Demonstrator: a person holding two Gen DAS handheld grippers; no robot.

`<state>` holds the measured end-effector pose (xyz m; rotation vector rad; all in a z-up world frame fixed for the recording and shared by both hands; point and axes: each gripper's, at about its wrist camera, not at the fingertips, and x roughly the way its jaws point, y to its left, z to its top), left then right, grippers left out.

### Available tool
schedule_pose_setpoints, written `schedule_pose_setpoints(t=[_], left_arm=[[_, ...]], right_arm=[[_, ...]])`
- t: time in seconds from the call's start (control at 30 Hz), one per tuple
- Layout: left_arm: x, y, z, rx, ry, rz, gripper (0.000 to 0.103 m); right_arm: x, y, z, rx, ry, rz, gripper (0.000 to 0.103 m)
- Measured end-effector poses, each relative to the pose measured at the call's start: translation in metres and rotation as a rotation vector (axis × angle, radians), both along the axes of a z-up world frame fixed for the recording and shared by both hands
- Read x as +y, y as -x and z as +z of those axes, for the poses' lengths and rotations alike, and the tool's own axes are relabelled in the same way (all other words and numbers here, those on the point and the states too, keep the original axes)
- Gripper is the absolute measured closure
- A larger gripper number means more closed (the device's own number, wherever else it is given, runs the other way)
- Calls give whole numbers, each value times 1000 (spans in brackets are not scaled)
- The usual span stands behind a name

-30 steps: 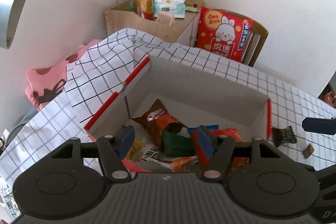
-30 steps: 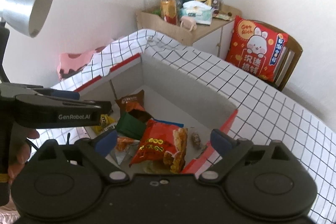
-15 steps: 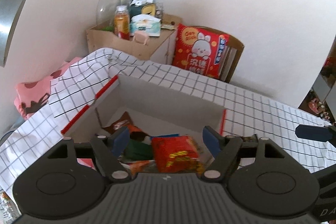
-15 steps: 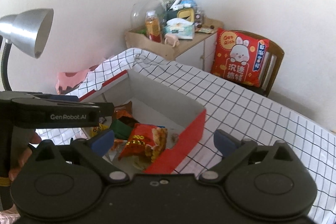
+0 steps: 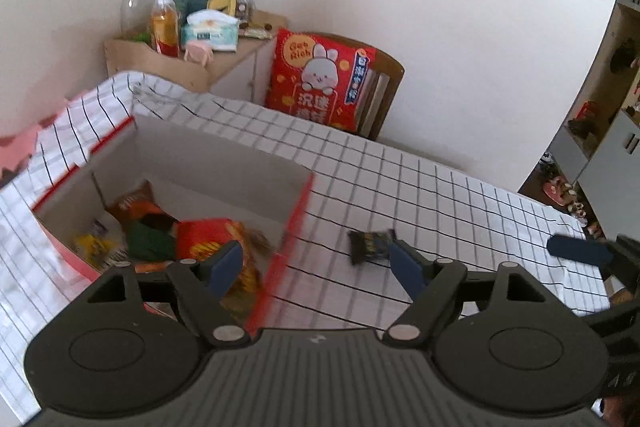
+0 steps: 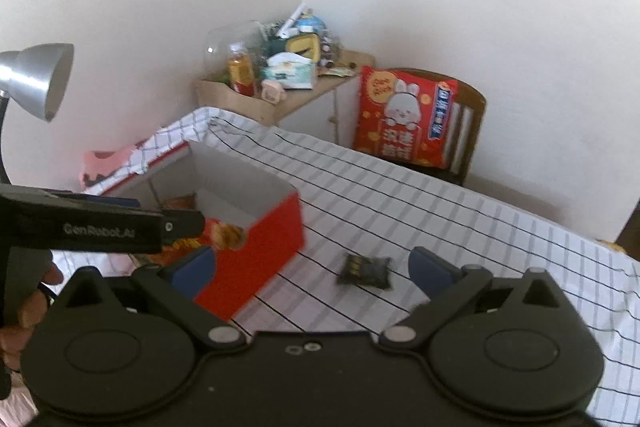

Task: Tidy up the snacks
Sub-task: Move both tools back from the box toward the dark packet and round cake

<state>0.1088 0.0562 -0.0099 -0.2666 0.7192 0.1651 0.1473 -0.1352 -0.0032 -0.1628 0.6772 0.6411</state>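
Observation:
A red cardboard box (image 5: 294,227) stands on the checked tablecloth and holds several snack packets, among them a red chips bag (image 5: 208,239) and a brown packet (image 5: 130,203). It also shows in the right wrist view (image 6: 260,247). A small dark snack packet (image 5: 370,247) lies on the cloth to the right of the box, and shows in the right wrist view (image 6: 364,271) too. My left gripper (image 5: 316,267) is open and empty, above the box's right wall. My right gripper (image 6: 312,269) is open and empty, above the cloth just short of the dark packet.
A wooden side cabinet (image 5: 224,67) with a bottle, tissues and clutter stands in the far corner. A chair with a red rabbit cushion (image 5: 320,79) is beside it. A silver desk lamp (image 6: 36,79) hangs at the left. The table edge (image 5: 580,303) runs along the right.
Both grippers have pulled back and swung right, away from over the box. The dark packet on the cloth has come into both views. Both stay open.

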Motion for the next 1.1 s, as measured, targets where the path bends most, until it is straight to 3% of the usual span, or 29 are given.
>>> schedule_pose_setpoints(t=[0.23, 0.53, 0.63, 1.1], left_arm=[[-32, -21, -20, 76, 49, 17, 22], [-69, -52, -52, 157, 55, 49, 22], [-72, -67, -63, 191, 58, 80, 22], [-64, -156, -107, 348, 75, 172, 22]], right_arm=[[-39, -6, -21, 25, 39, -31, 1], [-73, -26, -48, 66, 94, -52, 3], [-80, -35, -58, 87, 106, -47, 9], [-67, -98, -108, 198, 131, 31, 24]])
